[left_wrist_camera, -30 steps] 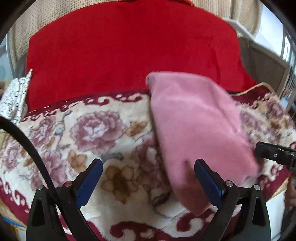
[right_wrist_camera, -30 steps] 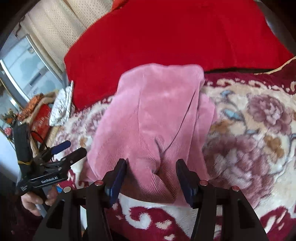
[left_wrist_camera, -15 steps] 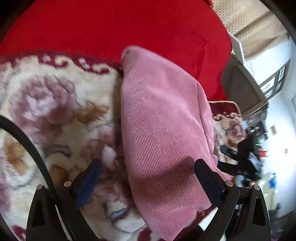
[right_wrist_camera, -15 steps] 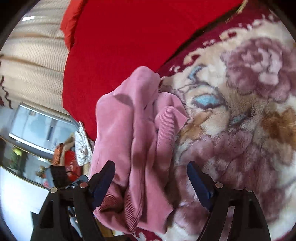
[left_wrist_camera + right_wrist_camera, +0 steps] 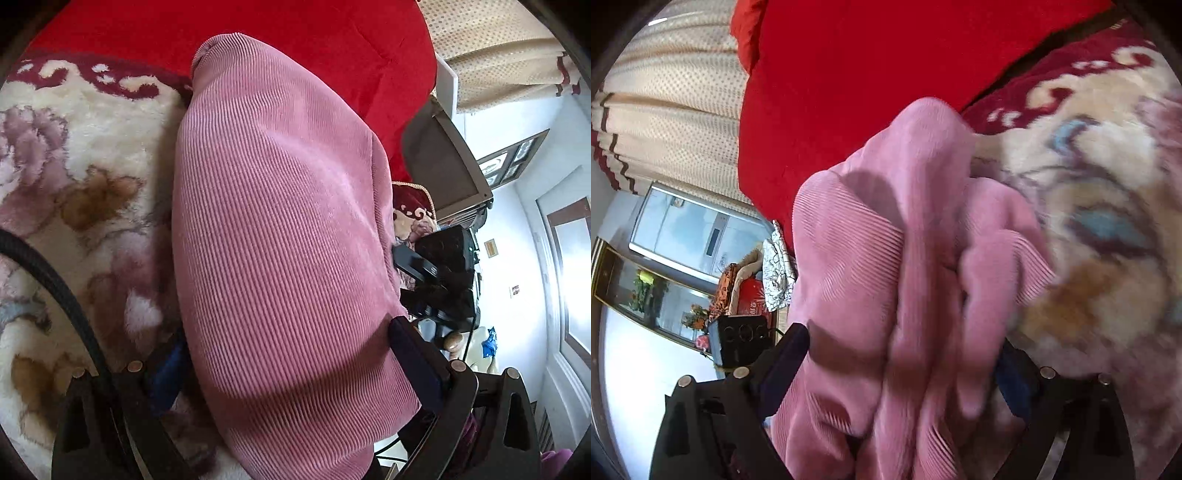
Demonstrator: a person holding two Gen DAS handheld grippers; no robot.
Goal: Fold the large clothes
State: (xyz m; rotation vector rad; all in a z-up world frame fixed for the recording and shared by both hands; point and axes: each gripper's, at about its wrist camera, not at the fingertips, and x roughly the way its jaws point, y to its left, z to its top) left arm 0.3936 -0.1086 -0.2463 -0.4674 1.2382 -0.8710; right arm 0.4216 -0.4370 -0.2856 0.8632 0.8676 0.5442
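A pink corduroy garment [image 5: 280, 221] lies as a folded bundle on a floral plush blanket [image 5: 74, 166]. My left gripper [image 5: 291, 363] stands wide open low over its near end, with the cloth filling the gap between the blue pads. In the right wrist view the same garment [image 5: 849, 258] shows bunched folds along one side. My right gripper [image 5: 901, 363] straddles those folds, its jaws opening and the cloth loose between them. The right gripper [image 5: 436, 273] also appears at the bundle's right edge in the left wrist view.
A red cushion [image 5: 295, 44] backs the blanket [image 5: 1108, 221] behind the garment. Beige curtains [image 5: 665, 129] hang beyond it. A grey chair [image 5: 443, 162] stands off the blanket's right side. A black cable [image 5: 55, 280] crosses the left wrist view.
Both grippers have dropped closer to the garment and rolled. The right jaws have widened from a narrow gap around a fold to a wide one. The bundle now fills both views.
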